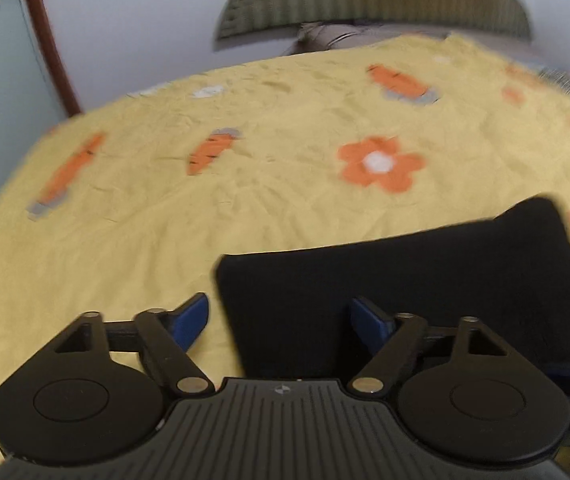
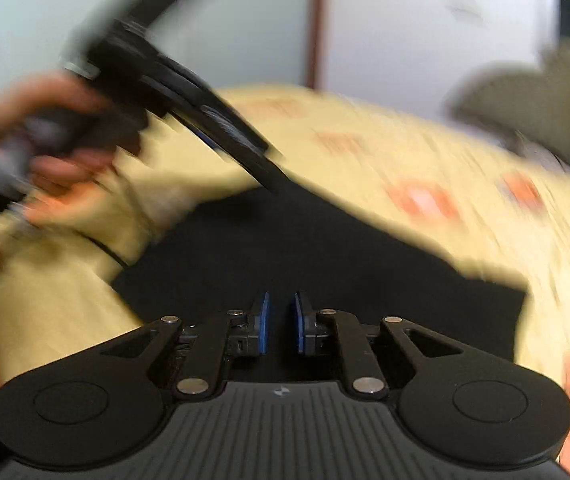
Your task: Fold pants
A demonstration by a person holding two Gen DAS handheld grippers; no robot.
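The black pants (image 1: 405, 280) lie folded into a compact rectangle on the yellow bedspread (image 1: 245, 208). My left gripper (image 1: 281, 320) is wide open and empty, held just above the near left corner of the pants. In the right wrist view the pants (image 2: 305, 248) lie straight ahead. My right gripper (image 2: 282, 320) hovers above their near edge with its blue pads a narrow gap apart and nothing between them. The left gripper (image 2: 273, 176) also shows there, blurred, held by a hand (image 2: 45, 148) above the pants' far left corner.
The bedspread has orange carrots and a flower (image 1: 381, 164) printed on it. A green ribbed pillow (image 1: 373, 0) lies at the head of the bed against a white wall. A wooden frame edge (image 1: 49, 40) stands at the left.
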